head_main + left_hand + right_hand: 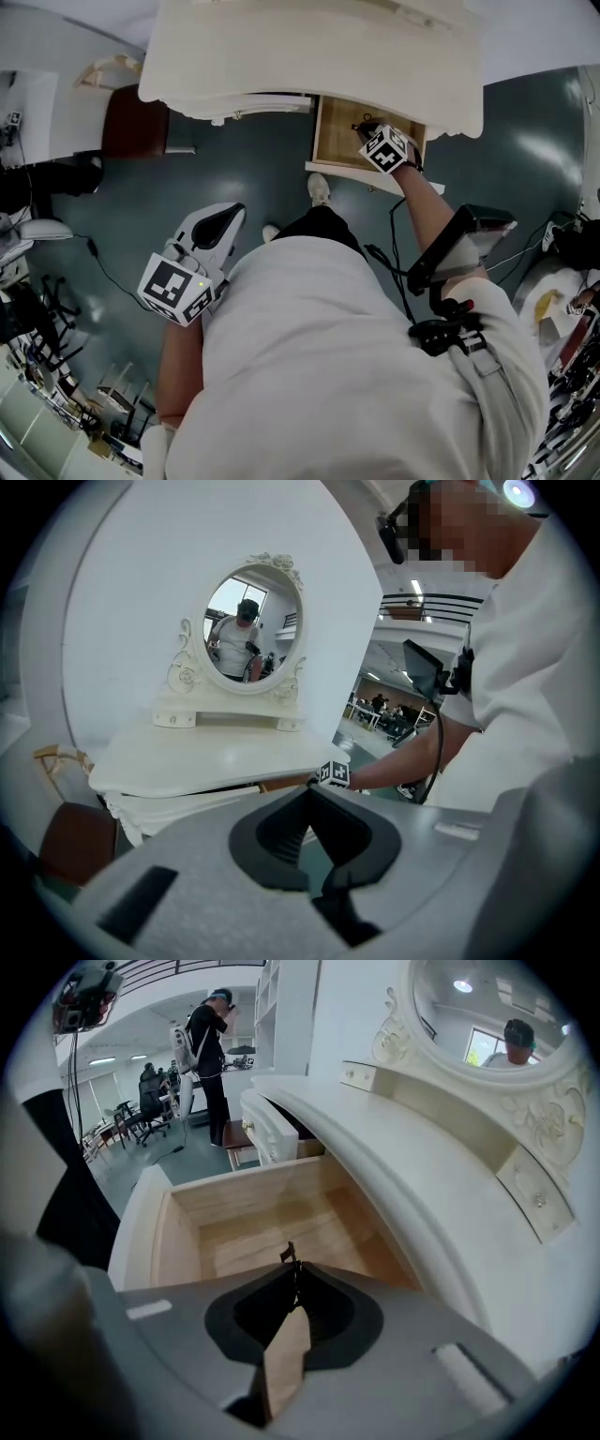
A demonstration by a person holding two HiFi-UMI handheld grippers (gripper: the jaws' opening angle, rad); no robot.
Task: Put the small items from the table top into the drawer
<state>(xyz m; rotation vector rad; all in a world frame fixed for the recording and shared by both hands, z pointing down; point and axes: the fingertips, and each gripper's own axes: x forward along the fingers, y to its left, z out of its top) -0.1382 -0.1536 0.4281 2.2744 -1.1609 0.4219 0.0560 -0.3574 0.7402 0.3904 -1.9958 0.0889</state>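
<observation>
Hovering above the open wooden drawer (262, 1227), the right tool (292, 1274) has its jaws pressed together on a small dark item (287, 1255) that pokes out at their tips. The left tool (312, 797) is closed on nothing, low over the floor (262, 169), well apart from the white counter (216, 757).

White shirt (356, 375) — grey left tool (228, 217) with black-and-white marker cube (176, 289).

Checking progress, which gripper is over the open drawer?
The right gripper, shut on a small dark item above the drawer; the left gripper hangs over the floor.
</observation>
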